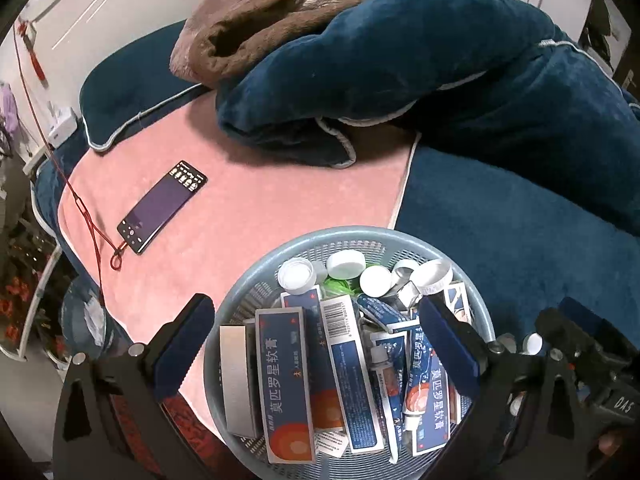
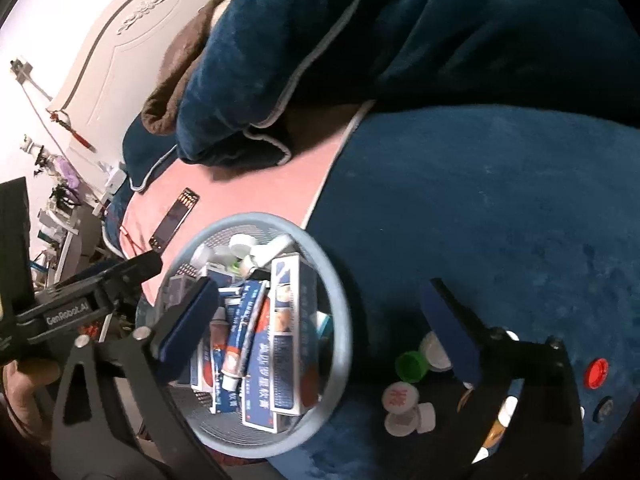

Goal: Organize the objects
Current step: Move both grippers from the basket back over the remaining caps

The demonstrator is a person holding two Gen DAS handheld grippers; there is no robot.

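Both tongs are seen spread wide, nothing held between the pads. From the left wrist, the left gripper [image 1: 320, 344] is poised straddling the basket [image 1: 404, 236], presumably so sorted items can be dropped straight in. Between its fingers the ointment boxes [image 1: 286, 384] are packed side by side, long axes running away from the tongs, with white caps [image 1: 346, 264] heaped at the far rim. From the right wrist, the right gripper [image 2: 320, 332] is held over the basket's right rim; loose caps [image 2: 400, 400] and a green cap [image 2: 410, 366] are left on the blue blanket [image 2: 500, 200] near its right finger, possibly next for collection.
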